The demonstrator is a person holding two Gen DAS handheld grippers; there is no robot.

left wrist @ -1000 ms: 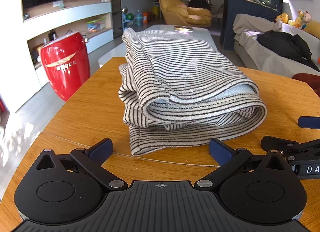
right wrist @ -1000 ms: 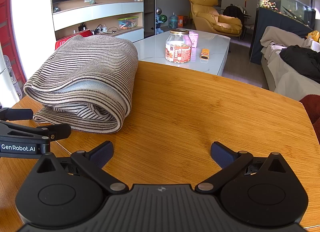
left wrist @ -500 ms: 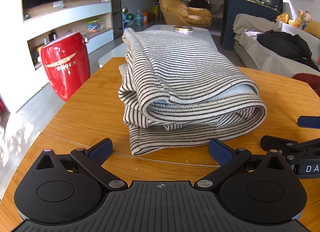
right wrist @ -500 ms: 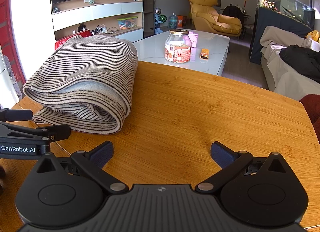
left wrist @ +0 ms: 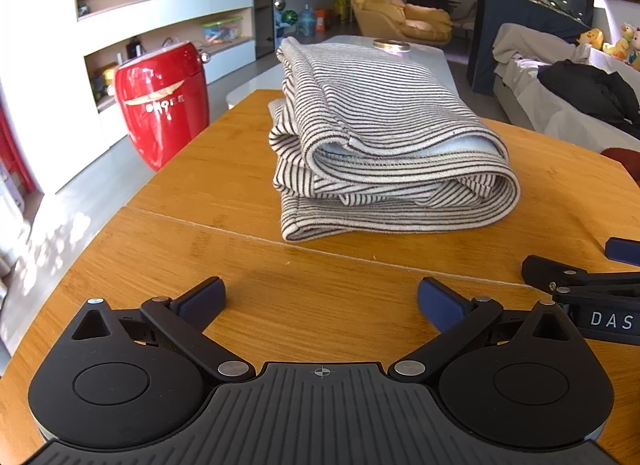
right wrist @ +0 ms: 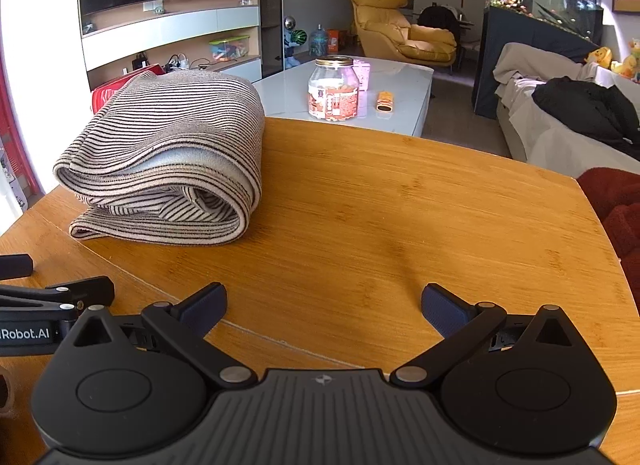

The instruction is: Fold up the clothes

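A black-and-white striped garment [left wrist: 384, 145] lies folded in a thick bundle on the wooden table [left wrist: 200, 185]. My left gripper [left wrist: 320, 301] is open and empty, a short way in front of the bundle. In the right wrist view the same striped garment [right wrist: 168, 161] sits at the left, and my right gripper [right wrist: 324, 307] is open over bare wood to its right. Each gripper shows at the edge of the other's view: the right gripper [left wrist: 624, 261] and the left gripper [right wrist: 24, 277], both partly cut off.
A red round appliance [left wrist: 164, 101] stands on the floor left of the table. Beyond the table is a white coffee table [right wrist: 392, 93] with a jar [right wrist: 334, 89]. A sofa with a black garment [right wrist: 588, 113] lies to the right, and a dark red cushion [right wrist: 616, 205] by the table's right edge.
Both grippers have drawn back from the folded garment, so it looks smaller and farther away. The garment itself has not moved.
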